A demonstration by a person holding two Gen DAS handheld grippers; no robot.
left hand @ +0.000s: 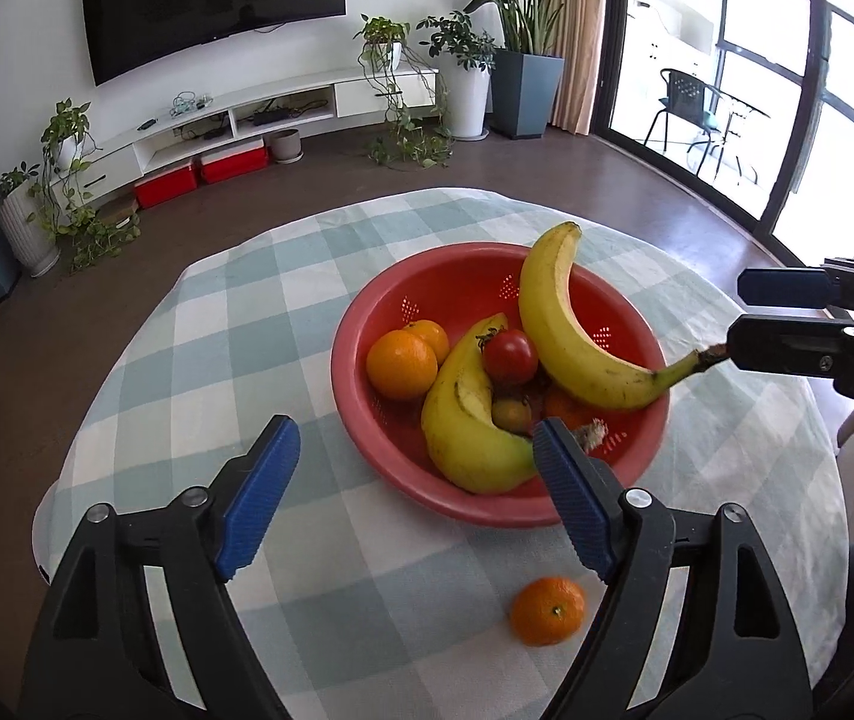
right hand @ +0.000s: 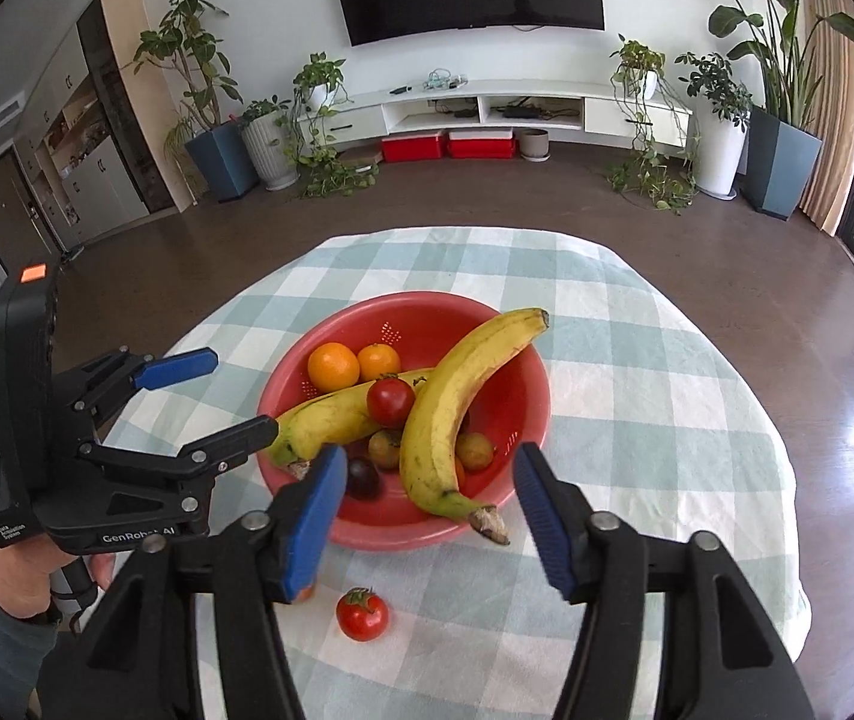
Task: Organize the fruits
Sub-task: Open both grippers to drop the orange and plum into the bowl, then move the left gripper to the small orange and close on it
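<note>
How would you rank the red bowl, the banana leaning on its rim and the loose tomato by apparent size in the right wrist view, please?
1. red bowl
2. banana
3. loose tomato, smallest even though nearest the camera.

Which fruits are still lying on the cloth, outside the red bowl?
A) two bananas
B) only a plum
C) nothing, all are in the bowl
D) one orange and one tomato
D: an orange lies on the cloth in front of the bowl, and the right wrist view shows a tomato on the cloth too; both bananas are in the bowl.
</note>
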